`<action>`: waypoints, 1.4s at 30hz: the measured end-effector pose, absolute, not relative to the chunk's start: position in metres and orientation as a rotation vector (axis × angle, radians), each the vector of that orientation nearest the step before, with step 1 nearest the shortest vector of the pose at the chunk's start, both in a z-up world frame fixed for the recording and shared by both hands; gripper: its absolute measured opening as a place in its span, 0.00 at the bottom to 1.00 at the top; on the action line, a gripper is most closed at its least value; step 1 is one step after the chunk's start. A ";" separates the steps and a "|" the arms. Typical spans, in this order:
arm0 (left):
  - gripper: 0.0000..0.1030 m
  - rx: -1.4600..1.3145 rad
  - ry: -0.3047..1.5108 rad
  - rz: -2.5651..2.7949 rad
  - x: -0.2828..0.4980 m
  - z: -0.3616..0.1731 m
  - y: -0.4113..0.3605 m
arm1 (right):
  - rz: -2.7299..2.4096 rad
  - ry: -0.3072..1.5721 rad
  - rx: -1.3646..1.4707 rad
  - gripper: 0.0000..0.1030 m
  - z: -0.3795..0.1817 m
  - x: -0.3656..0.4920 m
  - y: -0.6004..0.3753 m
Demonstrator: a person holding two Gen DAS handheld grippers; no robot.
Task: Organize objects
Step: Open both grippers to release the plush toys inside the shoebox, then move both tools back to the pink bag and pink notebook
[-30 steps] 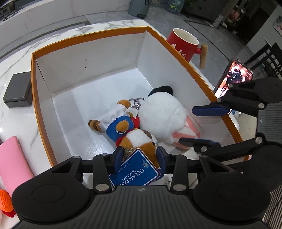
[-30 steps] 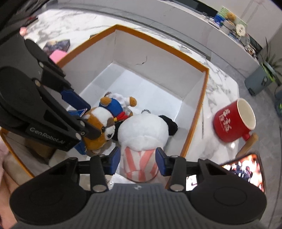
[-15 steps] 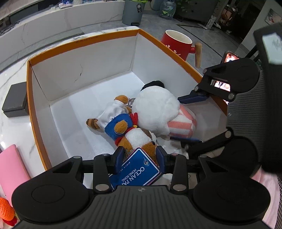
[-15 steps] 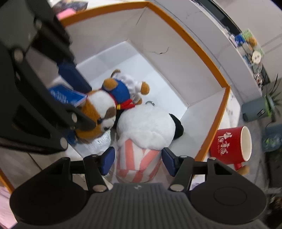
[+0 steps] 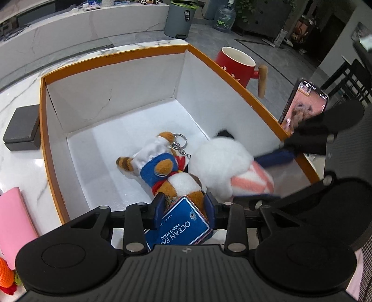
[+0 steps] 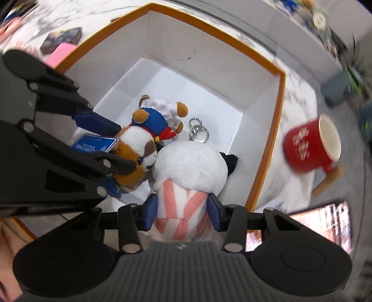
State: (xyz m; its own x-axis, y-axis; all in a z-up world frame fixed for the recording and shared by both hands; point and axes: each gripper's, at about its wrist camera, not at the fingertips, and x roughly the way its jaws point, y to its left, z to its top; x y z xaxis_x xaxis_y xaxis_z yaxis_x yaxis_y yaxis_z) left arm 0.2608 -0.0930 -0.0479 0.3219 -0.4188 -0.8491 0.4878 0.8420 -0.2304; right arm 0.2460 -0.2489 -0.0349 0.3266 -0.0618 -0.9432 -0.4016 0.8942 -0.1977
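Gripping state: the left gripper (image 5: 183, 205) is clamped on the brown plush (image 5: 179, 183) at its head, beside the blue tag (image 5: 179, 226); the right gripper (image 6: 182, 209) is set narrowly about the striped end of the white plush (image 6: 190, 167).
Location: both toys are seen inside the orange-rimmed box (image 5: 111, 58), near its 6 o'clock wall, touching each other.
Hidden: the brown plush's face is covered by the tag in the left view; the white plush's face is turned away, only a black ear showing.
Blur: the red mug (image 6: 311, 144) is smeared in the right view.
Surface: white marble counter (image 5: 18, 167).
Surroundings: a phone (image 5: 302, 104) at 3 o'clock, a dark block (image 5: 22, 127) at 9 o'clock, and a grey bin (image 5: 181, 18) on the floor at 12 o'clock.
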 end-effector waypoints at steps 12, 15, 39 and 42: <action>0.40 0.080 1.125 -0.649 0.259 -0.049 -0.094 | 0.161 1.119 -0.406 0.50 -0.041 0.215 -0.236; 0.40 0.110 1.104 -0.638 0.254 -0.047 -0.096 | 0.168 1.100 -0.406 0.54 -0.038 0.210 -0.240; 0.53 0.045 0.852 -0.538 0.185 0.053 0.012 | 0.328 0.797 -0.233 0.66 0.041 0.170 -0.218; 0.53 0.070 0.839 -0.476 0.179 0.060 0.039 | 0.398 0.736 -0.189 0.66 0.052 0.166 -0.199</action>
